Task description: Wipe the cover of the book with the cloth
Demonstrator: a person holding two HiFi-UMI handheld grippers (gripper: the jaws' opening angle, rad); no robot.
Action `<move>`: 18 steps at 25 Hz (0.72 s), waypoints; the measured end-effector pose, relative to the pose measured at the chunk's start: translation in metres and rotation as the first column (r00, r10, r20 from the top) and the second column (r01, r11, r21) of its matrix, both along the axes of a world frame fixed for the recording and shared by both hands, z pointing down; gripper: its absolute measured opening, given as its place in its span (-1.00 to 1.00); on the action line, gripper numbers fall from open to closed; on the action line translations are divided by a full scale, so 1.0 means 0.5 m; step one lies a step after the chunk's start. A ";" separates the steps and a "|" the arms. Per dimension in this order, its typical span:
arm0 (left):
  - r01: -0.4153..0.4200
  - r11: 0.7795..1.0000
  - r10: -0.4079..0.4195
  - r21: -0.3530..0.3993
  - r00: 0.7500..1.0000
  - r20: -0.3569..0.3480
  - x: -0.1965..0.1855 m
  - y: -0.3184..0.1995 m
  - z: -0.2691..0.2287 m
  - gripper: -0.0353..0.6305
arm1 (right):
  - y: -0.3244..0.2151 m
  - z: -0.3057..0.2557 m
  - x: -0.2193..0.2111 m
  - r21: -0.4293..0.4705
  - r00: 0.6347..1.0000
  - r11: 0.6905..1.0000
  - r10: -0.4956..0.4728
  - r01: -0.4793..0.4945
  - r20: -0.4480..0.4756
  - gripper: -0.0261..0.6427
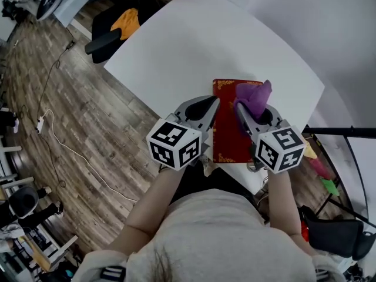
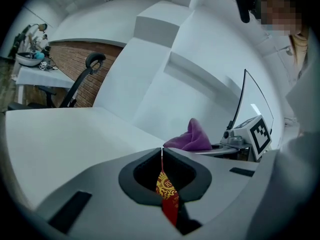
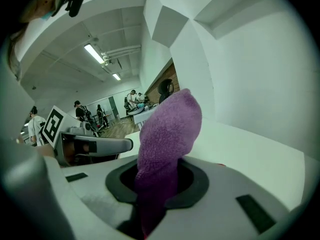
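Note:
A red book (image 1: pixel 230 135) with gold trim lies near the front edge of the white table (image 1: pixel 194 46). My left gripper (image 1: pixel 215 101) is at the book's left edge. In the left gripper view its jaws are shut, with the red cover (image 2: pixel 168 196) pinched between them. My right gripper (image 1: pixel 238 106) hangs over the book's far right part, shut on a purple cloth (image 1: pixel 254 96). The cloth (image 3: pixel 168 136) stands up out of the jaws and hides the fingertips. From the left gripper view the cloth (image 2: pixel 192 137) shows just to the right.
A black office chair (image 1: pixel 111 31) with an orange thing on it stands off the table's far left corner. A white cable (image 1: pixel 64 145) runs over the wooden floor at the left. Green and pink items (image 1: pixel 326 178) lie at the right. Several people stand far behind.

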State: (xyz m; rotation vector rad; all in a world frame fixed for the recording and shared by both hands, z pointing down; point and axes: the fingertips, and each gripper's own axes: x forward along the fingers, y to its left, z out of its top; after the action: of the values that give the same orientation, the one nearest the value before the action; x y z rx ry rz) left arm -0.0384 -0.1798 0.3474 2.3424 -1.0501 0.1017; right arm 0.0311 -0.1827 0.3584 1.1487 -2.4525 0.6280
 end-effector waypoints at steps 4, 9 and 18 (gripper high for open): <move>0.012 1.000 -0.012 -0.024 1.000 -0.015 -0.005 -0.020 0.025 -0.82 | -0.029 0.026 -0.004 -0.014 1.000 1.000 -0.013 0.013 -0.027 -0.66; 0.026 0.999 -0.028 -0.037 0.999 -0.036 -0.012 -0.043 0.045 -0.82 | -0.065 0.051 -0.018 -0.018 0.997 1.000 -0.023 0.021 -0.072 -0.66; 0.002 0.995 -0.006 -0.098 0.999 -0.037 -0.007 -0.060 0.087 -0.82 | -0.100 0.093 -0.036 -0.040 0.986 0.999 -0.022 0.016 -0.163 -0.66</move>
State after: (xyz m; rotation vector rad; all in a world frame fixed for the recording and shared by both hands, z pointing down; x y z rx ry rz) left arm -0.0420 -0.2096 0.3911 2.2456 -1.0094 0.1055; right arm 0.0129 -0.2327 0.4046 1.1149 -2.3008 0.5500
